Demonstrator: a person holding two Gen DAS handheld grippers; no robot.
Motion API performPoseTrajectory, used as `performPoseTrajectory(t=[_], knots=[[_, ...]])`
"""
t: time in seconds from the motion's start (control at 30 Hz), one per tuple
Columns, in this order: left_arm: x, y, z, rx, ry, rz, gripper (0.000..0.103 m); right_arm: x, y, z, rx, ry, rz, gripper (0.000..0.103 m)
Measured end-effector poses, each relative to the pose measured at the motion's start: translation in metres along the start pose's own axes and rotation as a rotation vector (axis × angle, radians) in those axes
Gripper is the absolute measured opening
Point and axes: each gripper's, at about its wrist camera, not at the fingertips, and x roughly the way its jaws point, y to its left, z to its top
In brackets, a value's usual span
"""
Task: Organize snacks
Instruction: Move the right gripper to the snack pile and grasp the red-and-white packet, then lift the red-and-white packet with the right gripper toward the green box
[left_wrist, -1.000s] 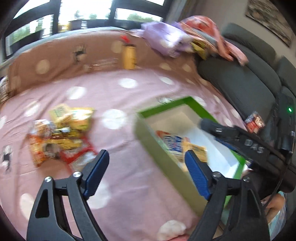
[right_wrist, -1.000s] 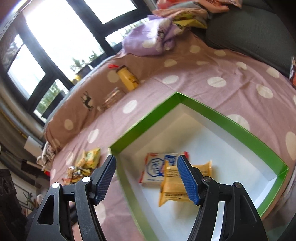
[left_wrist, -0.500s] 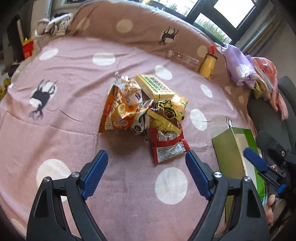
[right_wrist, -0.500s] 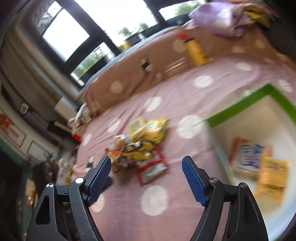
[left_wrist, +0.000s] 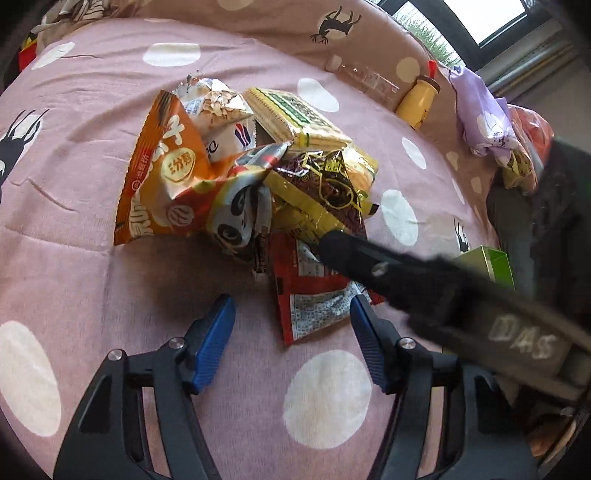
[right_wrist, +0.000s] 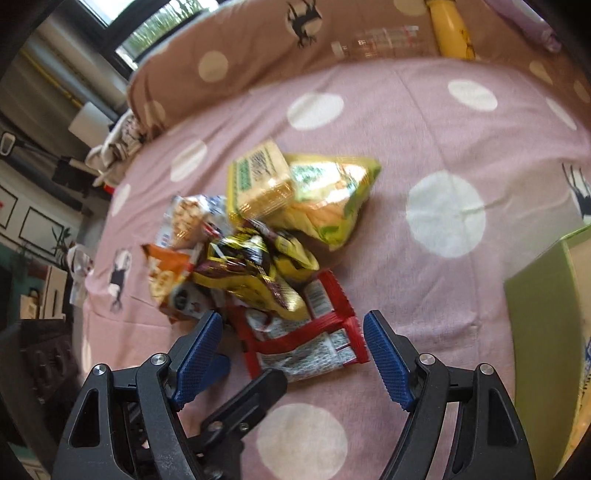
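Observation:
A pile of snack packets lies on the pink spotted bedspread: an orange bag (left_wrist: 162, 173), a green cracker pack (left_wrist: 295, 114), a dark yellow-edged bag (left_wrist: 321, 192) and a red packet (left_wrist: 306, 291) at the near edge. My left gripper (left_wrist: 291, 328) is open and empty just short of the red packet. My right gripper (right_wrist: 293, 347) is open and empty, its jaws either side of the red packet (right_wrist: 306, 339). The green box (right_wrist: 546, 314) stands at the right. The right gripper's arm crosses the left wrist view.
A yellow bottle (left_wrist: 419, 99) and a clear bottle (left_wrist: 365, 75) lie against the brown spotted cushion (left_wrist: 295, 29) at the back. Purple cloth (left_wrist: 480, 114) and a dark sofa (left_wrist: 517, 206) are at the right. The left gripper's finger (right_wrist: 243, 406) shows in the right wrist view.
Both grippers swung away from the green box and closed in on the snack pile. The pile now fills both views, and the right gripper is down around the red packet.

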Motion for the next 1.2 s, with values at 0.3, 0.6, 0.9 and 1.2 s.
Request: performPoseTrajectory(t=[0.3,0.6,0.9,1.2], knots=[[0.010,0.000,0.002,-0.008,0.027,-0.068,0.037,0.007,-0.004,0.000,-0.014,-0.025,0.005,0.079],[0.004,-0.011,-0.006,0.053,0.013,-0.028,0.030,0.001,0.003,-0.006,-0.019,-0.021,0.029,0.070],[-0.017,-0.024,-0.014,0.096,-0.023,-0.010,0.031,-0.025,0.006,-0.017,0.000,-0.084,0.069,0.070],[-0.040,-0.035,-0.022,0.136,-0.079,-0.006,0.031,-0.048,0.017,-0.024,-0.010,-0.157,0.089,0.070]])
